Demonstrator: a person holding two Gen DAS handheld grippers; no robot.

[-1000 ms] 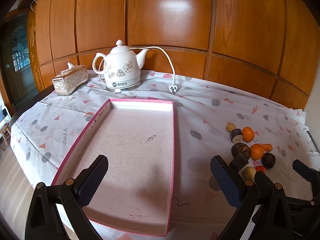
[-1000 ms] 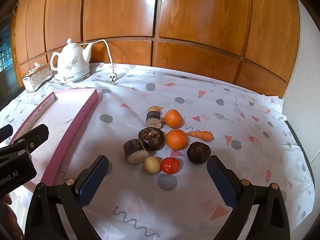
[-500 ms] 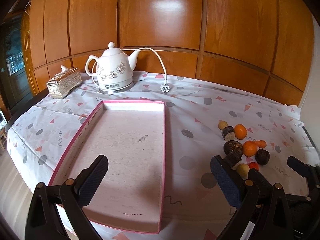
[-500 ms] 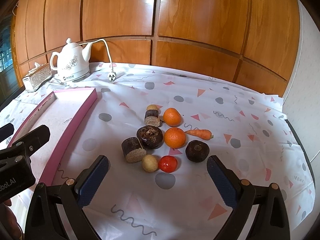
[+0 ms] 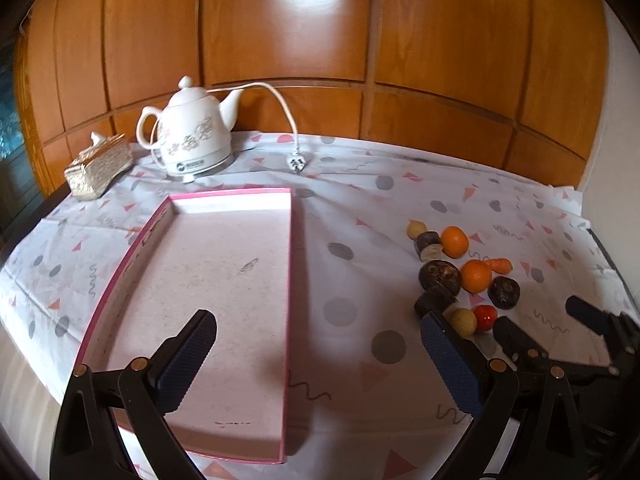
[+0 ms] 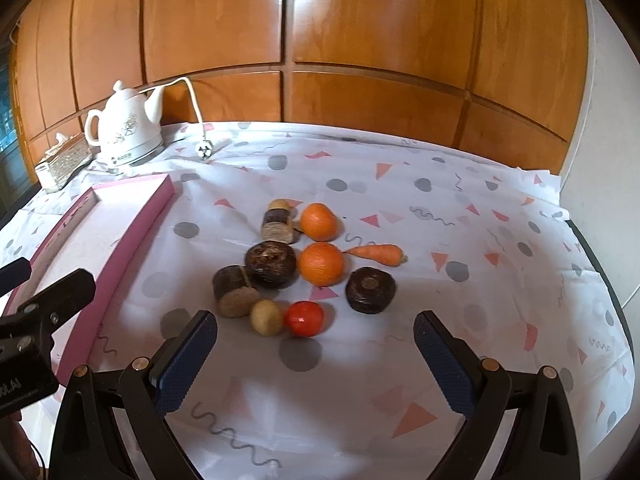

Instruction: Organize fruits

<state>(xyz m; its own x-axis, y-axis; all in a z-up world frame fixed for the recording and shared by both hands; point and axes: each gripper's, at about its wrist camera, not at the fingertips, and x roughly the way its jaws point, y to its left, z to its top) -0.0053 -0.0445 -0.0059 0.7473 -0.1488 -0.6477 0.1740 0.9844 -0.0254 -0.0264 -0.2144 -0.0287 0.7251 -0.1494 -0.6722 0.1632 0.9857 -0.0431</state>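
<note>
A cluster of produce lies on the patterned tablecloth: two oranges (image 6: 319,221) (image 6: 321,263), a carrot (image 6: 376,254), a red tomato (image 6: 305,318), a small yellowish fruit (image 6: 267,317) and several dark brown round pieces (image 6: 271,259). A shallow pink-rimmed tray (image 5: 286,240) sits empty to their left. My right gripper (image 6: 316,354) is open, just in front of the tomato, with nothing between its fingers. My left gripper (image 5: 318,360) is open over the tray's near right corner, also holding nothing. The same cluster (image 5: 474,276) shows at the right of the left wrist view.
A white ceramic kettle (image 5: 192,140) with its cord and plug (image 5: 295,164) stands at the back left, beside a tissue box (image 5: 98,170). Wooden panelling rises behind the table. The table's right edge (image 6: 600,264) runs close to a white wall.
Both cameras have pulled back and risen slightly, so the tray and produce sit farther away. The left view has swung right, showing more of the fruit. Both grippers stay open.
</note>
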